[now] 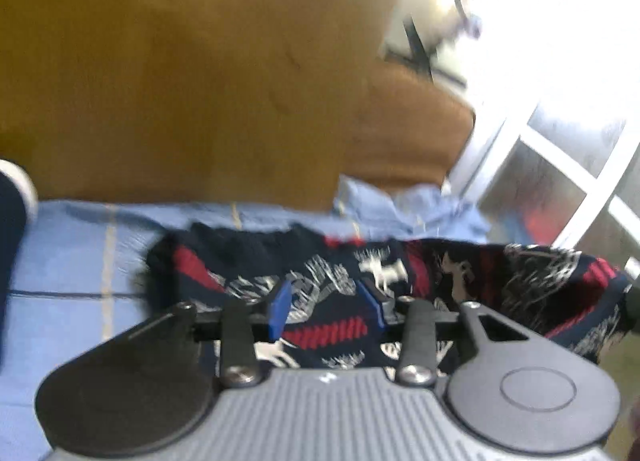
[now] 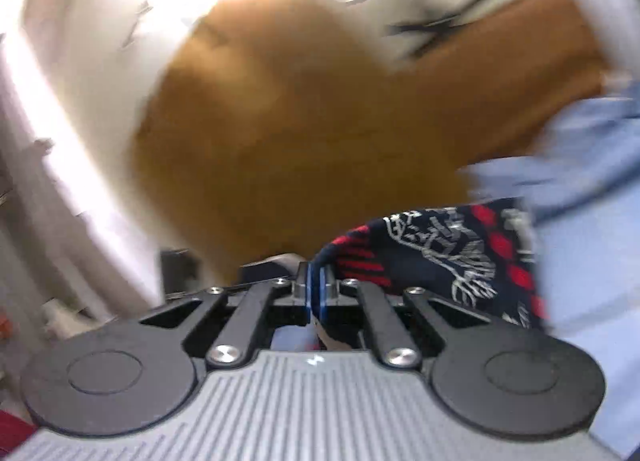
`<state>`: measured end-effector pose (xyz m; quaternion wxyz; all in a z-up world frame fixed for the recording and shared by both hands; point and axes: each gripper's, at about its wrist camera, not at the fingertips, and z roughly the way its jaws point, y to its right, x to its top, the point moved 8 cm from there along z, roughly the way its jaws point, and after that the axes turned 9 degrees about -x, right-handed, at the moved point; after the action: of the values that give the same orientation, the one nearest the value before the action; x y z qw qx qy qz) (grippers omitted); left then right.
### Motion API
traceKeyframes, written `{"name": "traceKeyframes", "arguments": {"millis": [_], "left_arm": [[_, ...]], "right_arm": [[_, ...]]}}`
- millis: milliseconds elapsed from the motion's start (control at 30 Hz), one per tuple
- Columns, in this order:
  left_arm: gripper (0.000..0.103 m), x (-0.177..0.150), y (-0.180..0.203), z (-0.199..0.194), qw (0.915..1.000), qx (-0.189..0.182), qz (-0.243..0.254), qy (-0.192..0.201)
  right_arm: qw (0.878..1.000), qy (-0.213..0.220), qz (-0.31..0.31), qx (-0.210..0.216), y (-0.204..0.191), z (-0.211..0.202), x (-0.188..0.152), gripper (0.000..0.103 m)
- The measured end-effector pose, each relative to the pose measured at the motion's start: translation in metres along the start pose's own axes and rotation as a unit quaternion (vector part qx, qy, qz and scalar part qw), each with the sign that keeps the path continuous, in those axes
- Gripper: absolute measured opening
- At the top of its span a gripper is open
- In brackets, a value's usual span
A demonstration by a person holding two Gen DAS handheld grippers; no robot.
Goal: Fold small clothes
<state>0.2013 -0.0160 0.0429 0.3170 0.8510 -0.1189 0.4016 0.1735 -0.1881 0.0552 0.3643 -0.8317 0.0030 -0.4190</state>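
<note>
The small garment (image 1: 500, 281) is navy with red stripes and white prints. It lies partly on the light blue sheet (image 1: 72, 261), and its right part is lifted and stretched toward the right edge of the left wrist view. My left gripper (image 1: 326, 301) is open just above the garment, blue pads (image 1: 280, 305) apart, with the cloth showing between and below them. In the right wrist view my right gripper (image 2: 317, 285) is shut, its blue pads pinching an edge of the garment (image 2: 440, 257), which trails away to the right. Both views are blurred.
A large brown cushion or blanket (image 1: 200, 81) fills the space behind the garment. White window bars (image 1: 560, 161) stand at the right in bright light. A dark object with a white rim (image 1: 12, 201) sits at the left edge.
</note>
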Motion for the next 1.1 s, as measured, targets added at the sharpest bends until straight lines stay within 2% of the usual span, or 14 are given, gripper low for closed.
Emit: {"name": "traceKeyframes", "arguments": {"millis": [100,233,333,367,433,533,600,767,833,933,1000,1033,1067,1100], "left_arm": [[0.044,0.006,-0.024,-0.034,0.9991,0.004,-0.026,0.033],[0.046,0.002,-0.060,-0.058,0.9968,0.034,-0.059,0.043],[0.048,-0.006,-0.072,-0.055,0.9970,0.040,-0.058,0.031],[0.049,-0.009,-0.072,-0.050,0.9972,0.039,-0.058,0.026],[0.050,-0.011,-0.073,-0.032,0.9976,0.037,-0.057,0.008],[0.052,-0.016,-0.066,0.000,0.9981,0.037,-0.043,-0.025],[0.052,-0.019,-0.059,0.025,0.9973,0.043,-0.026,-0.054],[0.057,-0.029,-0.049,0.039,0.9930,0.084,0.024,-0.080],[0.067,-0.032,-0.054,0.029,0.9910,0.103,0.032,-0.079],[0.079,-0.040,-0.072,0.009,0.9876,0.130,0.025,-0.085],[0.077,-0.049,-0.085,-0.001,0.9876,0.124,-0.005,-0.096],[0.065,-0.052,-0.090,-0.002,0.9880,0.115,-0.022,-0.101],[0.050,-0.056,-0.092,-0.003,0.9884,0.103,-0.033,-0.107],[0.025,-0.058,-0.090,-0.001,0.9891,0.089,-0.036,-0.112]], "right_arm": [[0.997,-0.038,-0.009,0.061,-0.057,0.069,-0.013,0.007],[0.988,-0.126,-0.050,0.069,-0.085,0.142,-0.051,0.018],[0.994,-0.070,-0.071,0.035,-0.063,0.123,-0.036,0.024],[0.996,-0.047,-0.075,0.014,-0.050,0.111,-0.028,0.031],[0.996,-0.013,-0.075,-0.044,-0.020,0.083,-0.017,0.034],[0.990,-0.010,-0.058,-0.125,0.030,0.052,-0.017,0.034],[0.986,-0.020,-0.044,-0.158,0.056,0.041,-0.023,0.035],[0.974,-0.048,-0.094,-0.202,0.072,0.088,-0.008,0.056],[0.971,-0.063,-0.097,-0.207,0.083,0.115,0.000,0.058],[0.968,-0.090,-0.088,-0.217,0.108,0.154,0.006,0.067],[0.967,-0.110,-0.060,-0.220,0.124,0.177,0.007,0.067],[0.969,-0.121,-0.041,-0.212,0.132,0.183,0.004,0.049],[0.970,-0.126,-0.027,-0.206,0.137,0.187,0.002,0.015],[0.971,-0.119,-0.022,-0.207,0.139,0.186,0.003,0.015]]}}
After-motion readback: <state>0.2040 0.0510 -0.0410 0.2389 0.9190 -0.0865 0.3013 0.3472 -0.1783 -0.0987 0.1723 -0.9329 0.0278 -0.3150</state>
